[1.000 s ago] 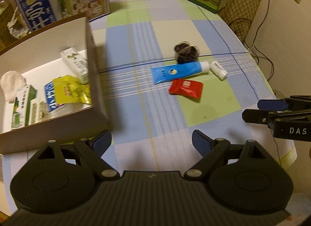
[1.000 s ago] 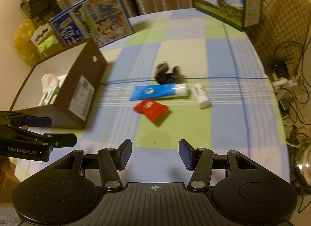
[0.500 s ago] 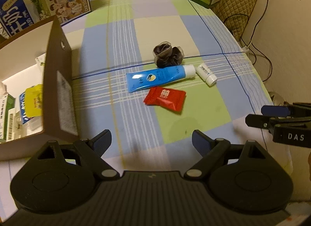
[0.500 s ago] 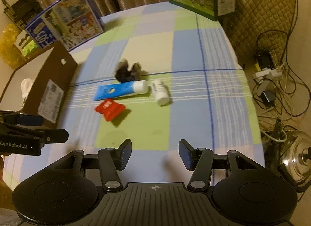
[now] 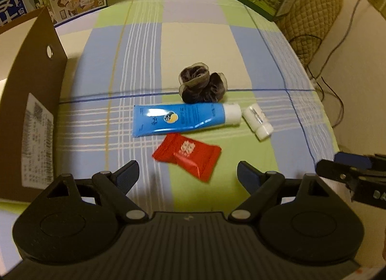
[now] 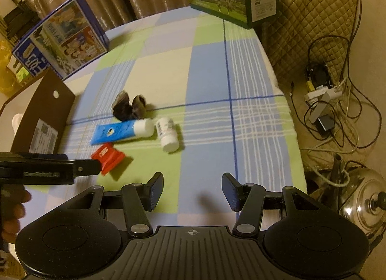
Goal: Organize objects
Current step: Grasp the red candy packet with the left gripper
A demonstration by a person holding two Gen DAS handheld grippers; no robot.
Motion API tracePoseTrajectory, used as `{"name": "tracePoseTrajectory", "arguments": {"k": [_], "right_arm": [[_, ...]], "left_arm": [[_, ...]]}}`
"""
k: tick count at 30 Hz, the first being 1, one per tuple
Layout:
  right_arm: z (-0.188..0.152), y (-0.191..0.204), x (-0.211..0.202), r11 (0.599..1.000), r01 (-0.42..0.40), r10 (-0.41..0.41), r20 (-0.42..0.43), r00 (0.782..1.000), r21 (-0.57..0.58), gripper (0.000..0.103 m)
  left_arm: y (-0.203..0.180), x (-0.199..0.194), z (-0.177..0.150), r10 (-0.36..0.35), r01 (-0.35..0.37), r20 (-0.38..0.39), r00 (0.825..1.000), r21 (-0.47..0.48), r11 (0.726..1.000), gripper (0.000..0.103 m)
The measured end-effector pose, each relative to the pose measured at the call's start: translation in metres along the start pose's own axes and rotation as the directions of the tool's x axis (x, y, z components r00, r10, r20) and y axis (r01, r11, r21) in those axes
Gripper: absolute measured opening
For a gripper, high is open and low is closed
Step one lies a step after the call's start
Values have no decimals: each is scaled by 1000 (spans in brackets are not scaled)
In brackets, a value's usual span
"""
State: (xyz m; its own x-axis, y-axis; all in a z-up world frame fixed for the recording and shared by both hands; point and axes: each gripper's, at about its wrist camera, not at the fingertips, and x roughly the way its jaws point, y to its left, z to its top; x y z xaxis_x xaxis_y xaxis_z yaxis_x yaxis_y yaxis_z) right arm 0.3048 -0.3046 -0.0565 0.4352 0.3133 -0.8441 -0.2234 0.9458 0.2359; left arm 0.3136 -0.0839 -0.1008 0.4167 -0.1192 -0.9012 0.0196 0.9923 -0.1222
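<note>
Now left gripper [image 5: 187, 174] jaws wide, empty; red packet [image 5: 187, 156] just ahead, between them. Judged light, crinkly, slippery; pinch across flat middle. Right gripper [image 6: 191, 190] jaws apart, empty, clear of items.

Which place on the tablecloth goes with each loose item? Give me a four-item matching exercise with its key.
Things:
1. red packet
2. blue tube
3. dark scrunchie
4. small white bottle

Places:
A. just past the tube's cap end
B. farthest from the grippers, behind the tube
C. nearest the open left gripper
D. between scrunchie and packet

Pairs: 1-C, 2-D, 3-B, 4-A
</note>
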Motion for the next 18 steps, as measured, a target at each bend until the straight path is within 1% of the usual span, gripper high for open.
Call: {"name": "tracePoseTrajectory", "arguments": {"k": [11, 15, 18], "right_arm": [[8, -12, 8, 1000, 3, -3, -7, 1000, 15, 51], [9, -14, 12, 1000, 1, -1, -14, 1000, 17, 51], [9, -16, 15, 1000, 0, 0, -21, 1000, 22, 51]], "left_arm": [[0, 32, 19, 55, -54, 18, 998, -69, 996, 85], [1, 44, 22, 81, -80, 13, 997, -68, 994, 82], [4, 50, 21, 83, -82, 7, 997, -67, 994, 79]]}}
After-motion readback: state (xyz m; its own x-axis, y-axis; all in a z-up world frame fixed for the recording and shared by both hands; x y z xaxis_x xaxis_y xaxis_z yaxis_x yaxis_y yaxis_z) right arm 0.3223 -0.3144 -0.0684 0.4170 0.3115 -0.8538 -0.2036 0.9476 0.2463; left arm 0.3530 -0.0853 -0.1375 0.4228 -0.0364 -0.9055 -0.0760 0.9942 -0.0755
